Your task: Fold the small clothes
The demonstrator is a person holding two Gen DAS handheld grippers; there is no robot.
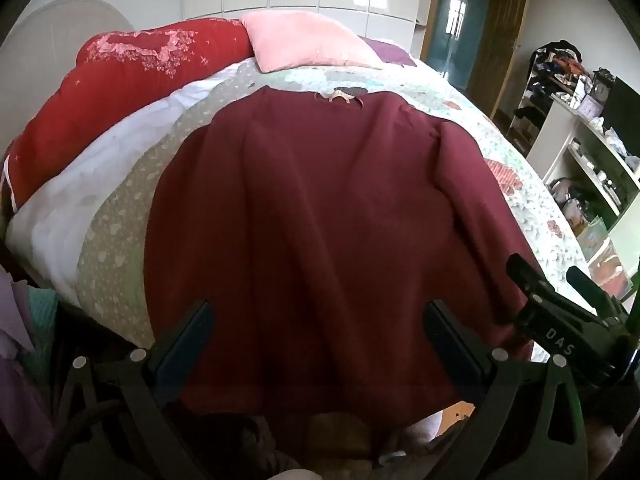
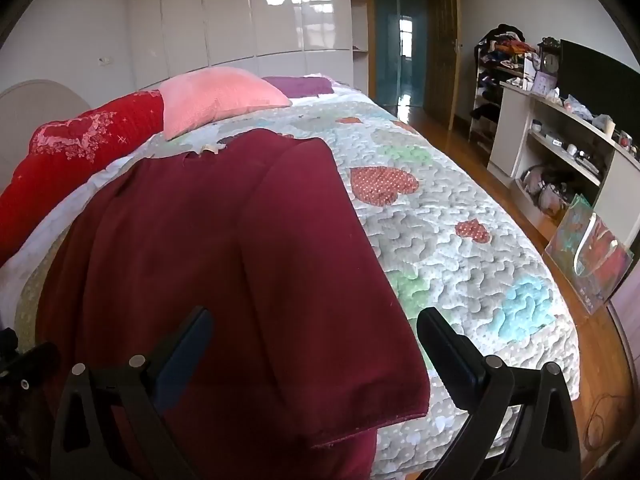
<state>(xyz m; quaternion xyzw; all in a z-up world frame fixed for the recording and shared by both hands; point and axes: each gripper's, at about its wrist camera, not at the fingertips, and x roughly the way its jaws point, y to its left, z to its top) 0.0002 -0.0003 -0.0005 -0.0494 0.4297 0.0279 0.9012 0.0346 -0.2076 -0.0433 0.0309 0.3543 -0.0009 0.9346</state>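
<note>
A dark red long-sleeved top lies flat on the quilted bed, collar at the far end, hem hanging over the near edge. Its right sleeve is folded in over the body. My left gripper is open, fingers apart over the hem's middle, holding nothing. My right gripper is open over the top's right side near the hem, also empty. The right gripper also shows in the left wrist view, at the top's right edge.
A red duvet and pink pillow lie at the bed's head. A white shelf unit with clutter and a TV stand right. A bag leans on the wooden floor. Clothes pile at the lower left.
</note>
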